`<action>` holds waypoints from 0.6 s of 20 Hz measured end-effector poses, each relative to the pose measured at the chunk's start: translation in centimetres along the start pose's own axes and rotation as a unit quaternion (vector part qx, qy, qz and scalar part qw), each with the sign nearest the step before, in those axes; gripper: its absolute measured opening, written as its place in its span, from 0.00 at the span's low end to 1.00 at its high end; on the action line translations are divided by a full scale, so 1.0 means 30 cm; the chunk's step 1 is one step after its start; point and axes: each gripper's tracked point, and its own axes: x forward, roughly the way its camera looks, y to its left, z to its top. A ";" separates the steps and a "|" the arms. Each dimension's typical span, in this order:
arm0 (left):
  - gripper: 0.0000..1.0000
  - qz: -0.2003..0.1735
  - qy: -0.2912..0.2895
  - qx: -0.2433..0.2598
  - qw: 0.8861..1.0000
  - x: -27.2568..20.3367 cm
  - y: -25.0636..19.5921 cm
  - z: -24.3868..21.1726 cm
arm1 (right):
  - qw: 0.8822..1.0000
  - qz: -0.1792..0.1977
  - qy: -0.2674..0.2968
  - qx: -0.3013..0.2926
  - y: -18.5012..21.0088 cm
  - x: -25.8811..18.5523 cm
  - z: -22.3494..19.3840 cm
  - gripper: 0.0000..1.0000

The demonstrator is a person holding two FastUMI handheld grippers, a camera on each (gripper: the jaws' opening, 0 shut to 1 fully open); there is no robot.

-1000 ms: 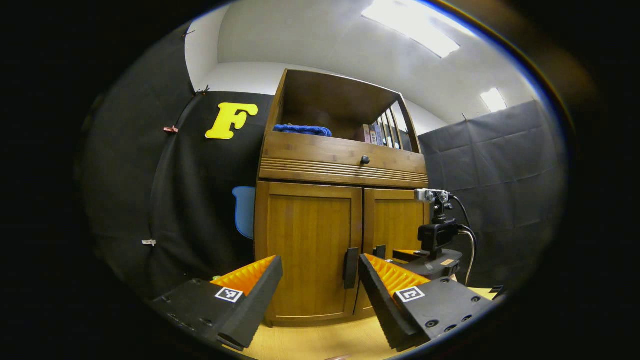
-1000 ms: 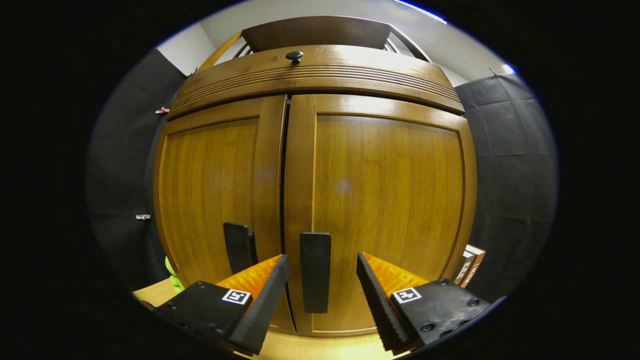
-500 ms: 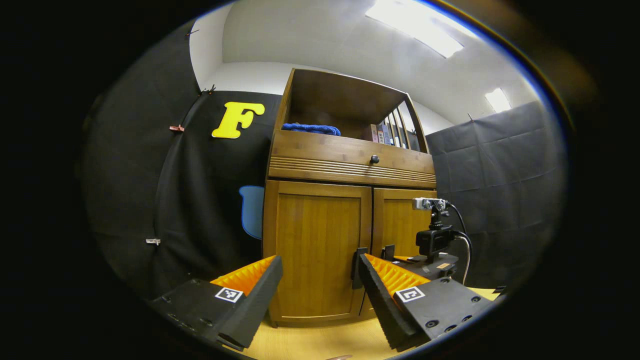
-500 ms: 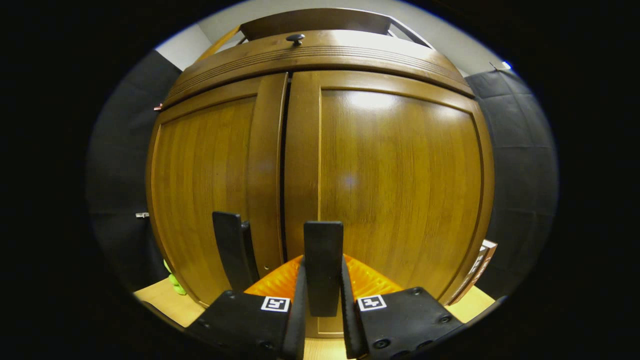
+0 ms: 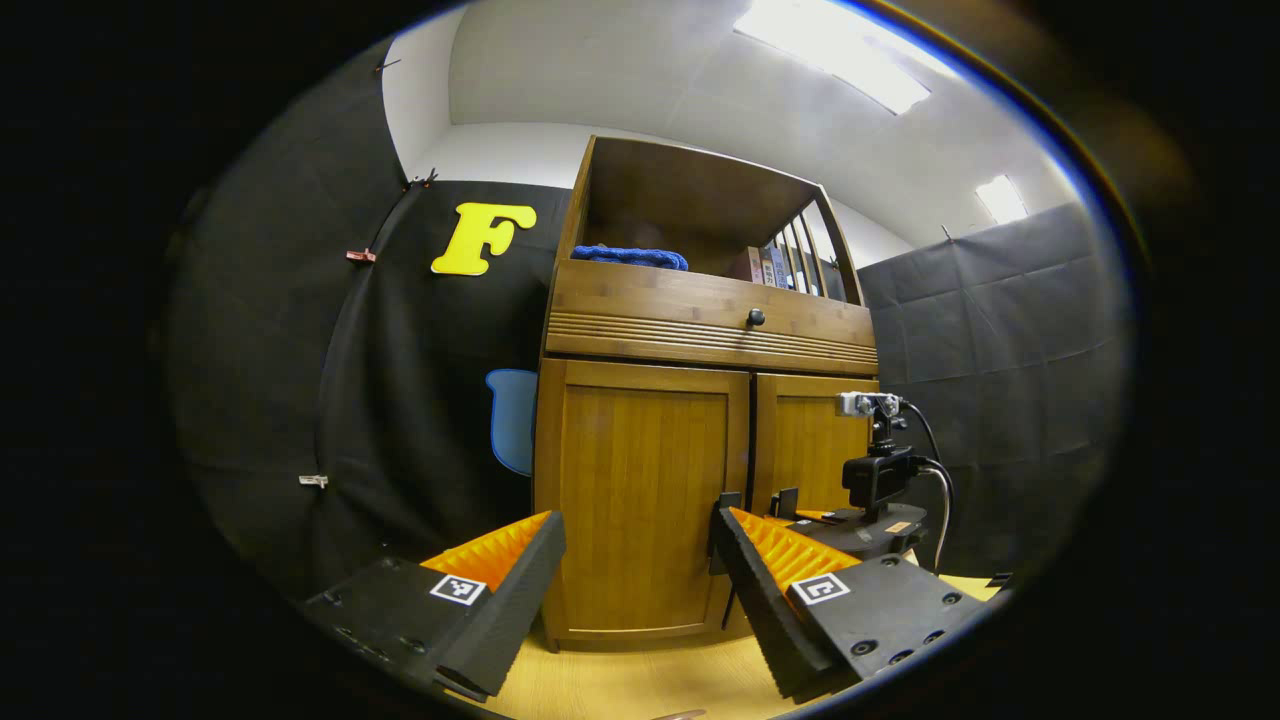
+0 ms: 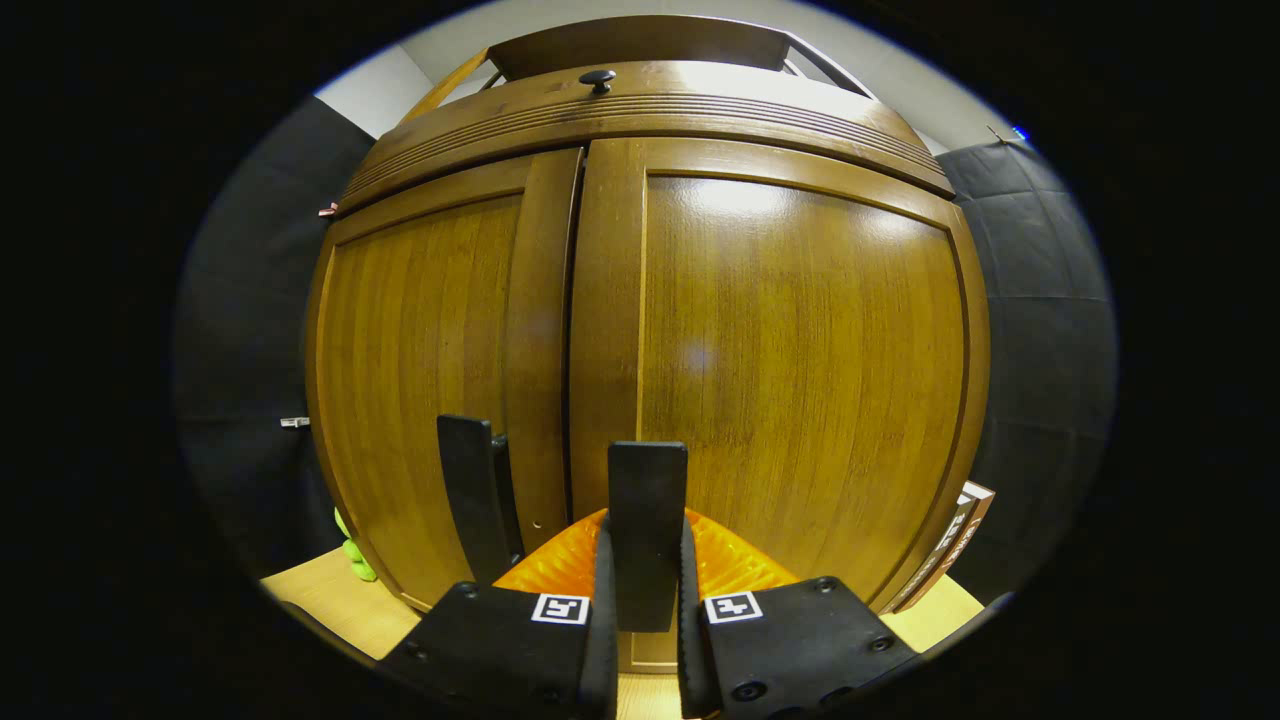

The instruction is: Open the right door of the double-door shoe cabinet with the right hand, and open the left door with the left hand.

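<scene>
The wooden shoe cabinet (image 5: 700, 330) stands ahead with both doors looking closed. In the right gripper view, my right gripper (image 6: 645, 525) is shut on the right door's dark vertical handle (image 6: 647, 490), with the right door (image 6: 800, 350) close in front. The left door (image 6: 430, 360) and its handle (image 6: 470, 495) are just to the left. In the left gripper view, my left gripper (image 5: 640, 530) is open and empty, held back from the left door (image 5: 640, 490). Its handle (image 5: 722, 505) shows beside my right finger. The right gripper (image 5: 860, 525) sits at the right door (image 5: 810, 450).
A drawer with a dark knob (image 5: 756, 317) runs above the doors. The open shelf on top holds a blue cloth (image 5: 632, 257) and books (image 5: 770, 268). The cabinet stands on a light wooden surface (image 5: 620, 680). A green object (image 6: 352, 560) and books (image 6: 955, 535) flank its base.
The right gripper moved in and shut on the right door's handle, then held there. The left gripper shifted slightly left, staying open; the cabinet sits further right in its view.
</scene>
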 end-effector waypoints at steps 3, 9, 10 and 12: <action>0.95 -0.001 0.002 0.000 1.000 -0.008 -0.016 -0.002 | 1.000 0.008 0.002 -0.001 -0.003 -0.045 -0.004 0.23; 0.95 -0.016 0.001 0.002 1.000 -0.026 -0.077 0.007 | 1.000 0.020 0.008 -0.004 -0.016 -0.127 -0.004 0.23; 0.95 -0.018 0.000 0.000 1.000 -0.031 -0.088 0.012 | 1.000 0.022 0.009 -0.004 -0.020 -0.142 -0.004 0.23; 0.95 -0.023 -0.001 -0.001 1.000 -0.033 -0.104 0.012 | 1.000 0.027 0.011 -0.008 -0.027 -0.173 -0.002 0.28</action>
